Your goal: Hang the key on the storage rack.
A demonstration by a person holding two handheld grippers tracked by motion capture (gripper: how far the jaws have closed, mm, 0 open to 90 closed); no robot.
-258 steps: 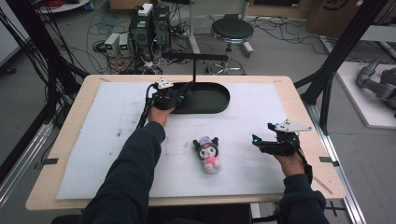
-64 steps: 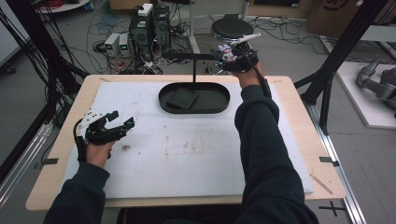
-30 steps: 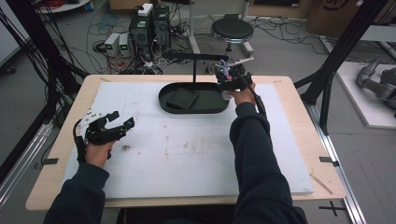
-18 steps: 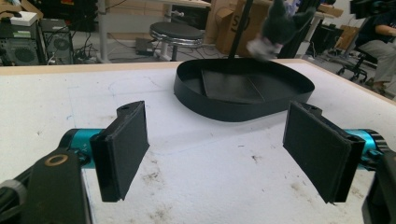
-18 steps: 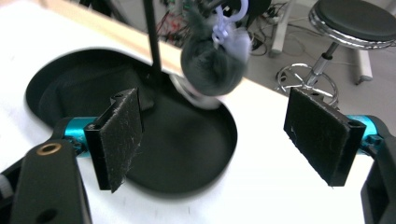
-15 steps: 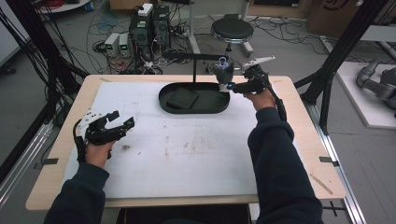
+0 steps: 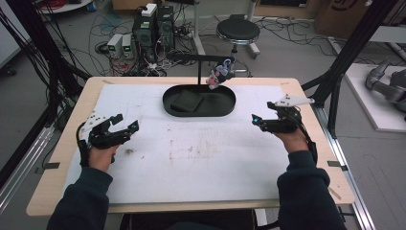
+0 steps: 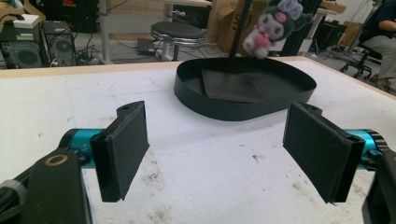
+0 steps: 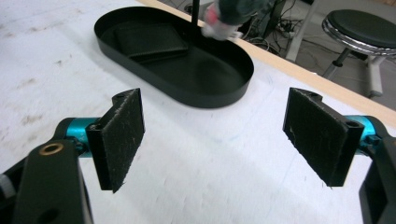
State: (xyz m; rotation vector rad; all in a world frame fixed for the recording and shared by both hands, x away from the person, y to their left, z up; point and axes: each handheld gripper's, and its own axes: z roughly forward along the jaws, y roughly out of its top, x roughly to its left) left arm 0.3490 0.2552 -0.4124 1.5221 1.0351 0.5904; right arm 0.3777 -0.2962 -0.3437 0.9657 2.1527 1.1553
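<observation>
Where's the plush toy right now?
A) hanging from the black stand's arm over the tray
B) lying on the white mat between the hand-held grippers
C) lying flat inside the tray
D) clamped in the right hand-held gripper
A: the plush toy hangs at the end of the stand's arm, above the black tray, while the left hand-held gripper and the right hand-held gripper are both open and empty.

A black stool (image 7: 238, 31) stands on the cable-strewn grey floor (image 7: 287, 48).
</observation>
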